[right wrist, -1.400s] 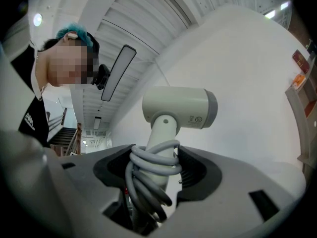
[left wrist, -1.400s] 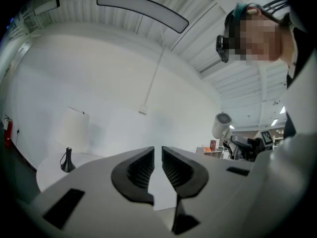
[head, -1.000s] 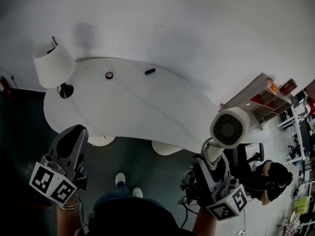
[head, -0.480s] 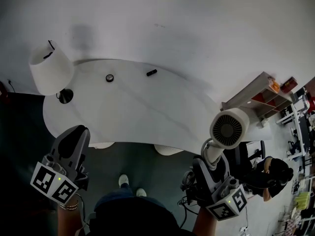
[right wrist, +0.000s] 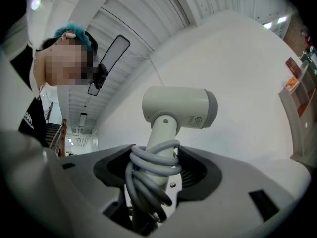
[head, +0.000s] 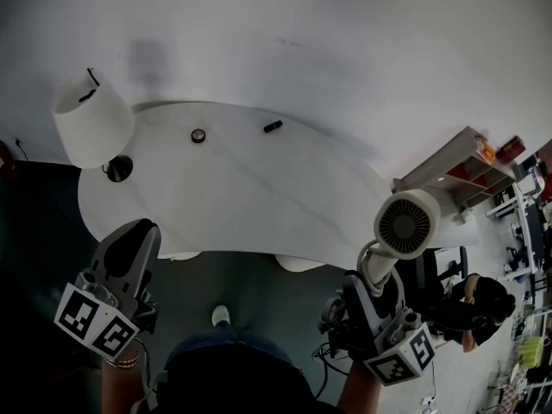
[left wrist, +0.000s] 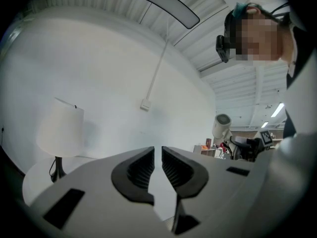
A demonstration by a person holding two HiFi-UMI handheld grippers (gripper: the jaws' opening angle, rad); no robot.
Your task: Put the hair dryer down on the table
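At the far left of the white curved bench [head: 241, 197] stands a white-shaded table lamp [head: 90, 119]. The left gripper [left wrist: 157, 167] hangs near the bench's near-left edge, over the dark floor, its jaws drawn almost together with only a thin slit between them and nothing held. On the right, the right gripper [right wrist: 156, 167] is clamped on the handle of a white hair dryer [right wrist: 178, 105], a grey cord [right wrist: 148, 170] wound round that handle. The hair dryer stands upright above the gripper, in the air just off the bench's right edge.
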